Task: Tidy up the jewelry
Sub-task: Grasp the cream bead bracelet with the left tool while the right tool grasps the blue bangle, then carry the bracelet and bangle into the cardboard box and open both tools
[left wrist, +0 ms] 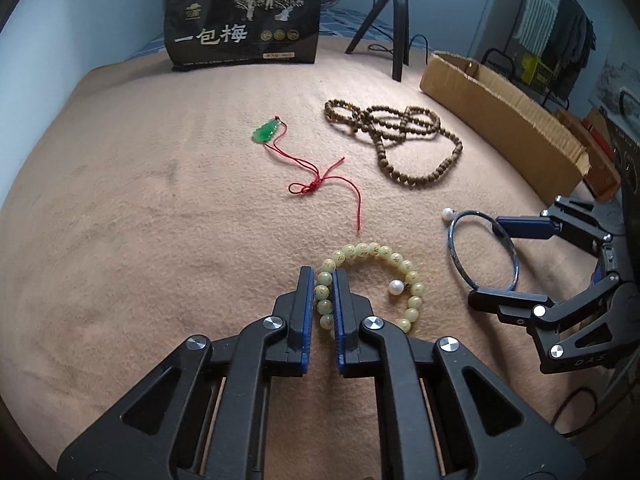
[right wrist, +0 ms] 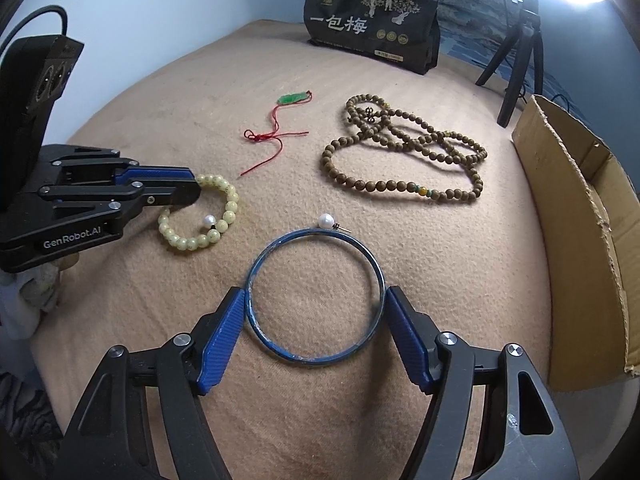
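Note:
My left gripper [left wrist: 323,280] is shut on the pale yellow bead bracelet [left wrist: 400,264], which lies on the tan blanket [left wrist: 160,240]; it also shows in the right wrist view [right wrist: 230,204]. A pearl earring [left wrist: 396,287] lies inside the bracelet's loop. My right gripper [right wrist: 314,300] grips the blue bangle [right wrist: 316,236] across its width, pads touching both sides; it also shows in the left wrist view [left wrist: 460,264]. A second pearl earring [right wrist: 326,221] lies just beyond the bangle. A green jade pendant on red cord [left wrist: 264,133] and a long brown bead necklace [left wrist: 400,132] lie farther away.
An open cardboard box [right wrist: 576,216] stands along the right edge of the blanket. A black snack bag [left wrist: 244,20] stands at the back. A small black tripod [left wrist: 394,24] stands at the back right.

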Tool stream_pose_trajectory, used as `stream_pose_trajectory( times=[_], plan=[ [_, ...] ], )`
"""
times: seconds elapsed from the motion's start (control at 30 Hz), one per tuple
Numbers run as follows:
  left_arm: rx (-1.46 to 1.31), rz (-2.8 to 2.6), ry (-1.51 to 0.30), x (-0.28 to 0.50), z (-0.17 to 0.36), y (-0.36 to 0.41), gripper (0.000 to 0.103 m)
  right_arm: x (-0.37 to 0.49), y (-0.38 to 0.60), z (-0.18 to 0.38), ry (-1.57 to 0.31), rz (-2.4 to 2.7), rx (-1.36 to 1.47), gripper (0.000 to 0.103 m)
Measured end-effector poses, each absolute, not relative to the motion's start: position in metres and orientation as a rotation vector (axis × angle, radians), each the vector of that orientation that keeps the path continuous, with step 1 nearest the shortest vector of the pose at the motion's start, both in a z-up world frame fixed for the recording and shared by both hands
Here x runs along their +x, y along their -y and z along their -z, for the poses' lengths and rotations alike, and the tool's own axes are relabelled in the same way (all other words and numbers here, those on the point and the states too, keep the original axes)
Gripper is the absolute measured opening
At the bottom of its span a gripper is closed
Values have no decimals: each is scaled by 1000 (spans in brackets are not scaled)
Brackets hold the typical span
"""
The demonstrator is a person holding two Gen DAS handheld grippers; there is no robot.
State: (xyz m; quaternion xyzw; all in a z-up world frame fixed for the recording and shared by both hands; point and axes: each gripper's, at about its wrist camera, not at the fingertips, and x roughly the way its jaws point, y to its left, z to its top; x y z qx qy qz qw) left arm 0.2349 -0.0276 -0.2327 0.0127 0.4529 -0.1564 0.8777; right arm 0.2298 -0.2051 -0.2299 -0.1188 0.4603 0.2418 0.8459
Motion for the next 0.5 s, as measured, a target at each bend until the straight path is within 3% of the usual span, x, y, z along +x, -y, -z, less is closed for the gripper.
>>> stream_pose_trajectory(
  times=[0.5],
  plan=[
    [8, 319, -835, 221, 178, 21, 5, 215, 229, 182, -863, -463, -210, 70]
  ],
)
